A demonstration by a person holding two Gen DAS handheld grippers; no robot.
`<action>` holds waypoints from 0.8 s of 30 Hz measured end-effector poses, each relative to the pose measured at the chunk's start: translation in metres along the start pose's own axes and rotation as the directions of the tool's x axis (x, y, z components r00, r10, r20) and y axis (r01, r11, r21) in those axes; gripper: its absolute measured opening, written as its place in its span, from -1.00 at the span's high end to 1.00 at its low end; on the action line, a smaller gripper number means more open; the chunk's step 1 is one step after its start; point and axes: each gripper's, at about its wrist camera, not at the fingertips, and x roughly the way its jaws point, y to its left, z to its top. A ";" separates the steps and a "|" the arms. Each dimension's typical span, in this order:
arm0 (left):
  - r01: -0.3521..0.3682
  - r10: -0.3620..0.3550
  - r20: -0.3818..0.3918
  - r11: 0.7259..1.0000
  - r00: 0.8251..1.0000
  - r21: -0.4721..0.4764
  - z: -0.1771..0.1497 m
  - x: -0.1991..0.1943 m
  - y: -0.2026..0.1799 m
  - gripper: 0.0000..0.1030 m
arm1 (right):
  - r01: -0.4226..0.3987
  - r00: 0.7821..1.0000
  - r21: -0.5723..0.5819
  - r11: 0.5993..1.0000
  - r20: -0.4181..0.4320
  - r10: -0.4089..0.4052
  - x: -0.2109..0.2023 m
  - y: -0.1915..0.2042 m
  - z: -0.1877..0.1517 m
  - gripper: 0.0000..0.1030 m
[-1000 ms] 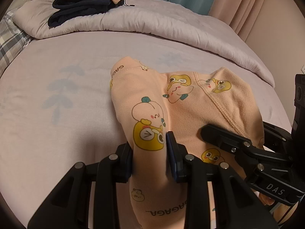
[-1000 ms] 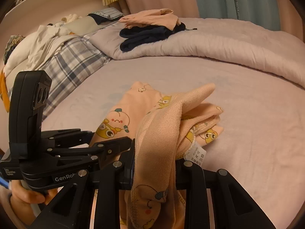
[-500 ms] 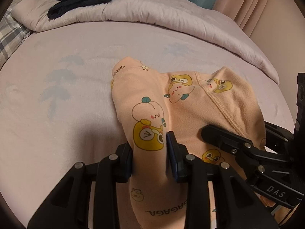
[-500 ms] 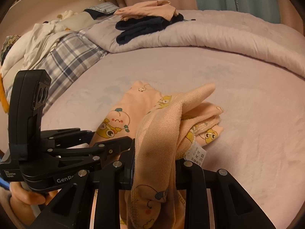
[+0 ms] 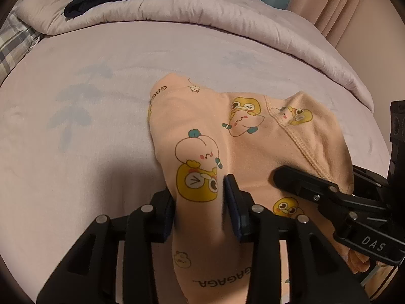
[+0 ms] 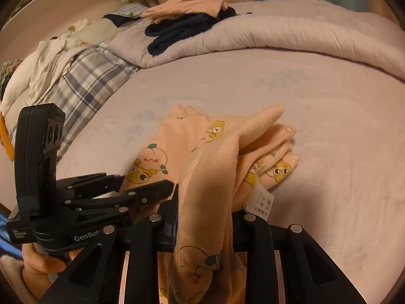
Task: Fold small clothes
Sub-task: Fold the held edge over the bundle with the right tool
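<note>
Peach cartoon-print garment [image 5: 253,136] lies bunched on the near bed sheet [image 5: 101,116]. Left gripper [image 5: 200,202] jaws, just opening, straddle a fold; right gripper [image 6: 205,217] clamps bunched fabric.

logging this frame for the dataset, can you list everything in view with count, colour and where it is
printed garment: one, peach with yellow cartoon figures, on the bedsheet, part-folded, near end held up in both claws
care label: one, white, on the garment by the right claw
bedsheet: one, pale lilac with faint blue leaf prints, under the garment
duvet: one, pale lilac, rolled along the far side
dark clothes: a navy pile on the duvet
peach clothes: on the navy pile
plaid bedding: grey-blue checks, far left
left claw: black, jaws have just been opening, garment between them
right claw: black, shut on the garment
hand: one, holding the left claw's handle
</note>
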 end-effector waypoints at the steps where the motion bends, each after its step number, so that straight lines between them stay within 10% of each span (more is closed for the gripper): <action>1: -0.001 0.001 0.000 1.000 1.000 -0.001 0.000 0.000 0.000 0.24 | -0.002 1.000 0.007 1.000 -0.003 0.002 0.001 -0.002 -0.001 0.44; 24: -0.074 0.075 0.003 0.997 0.997 -0.036 -0.006 0.003 0.017 -0.65 | -0.094 0.994 0.266 0.959 -0.028 0.105 0.002 -0.044 -0.013 0.33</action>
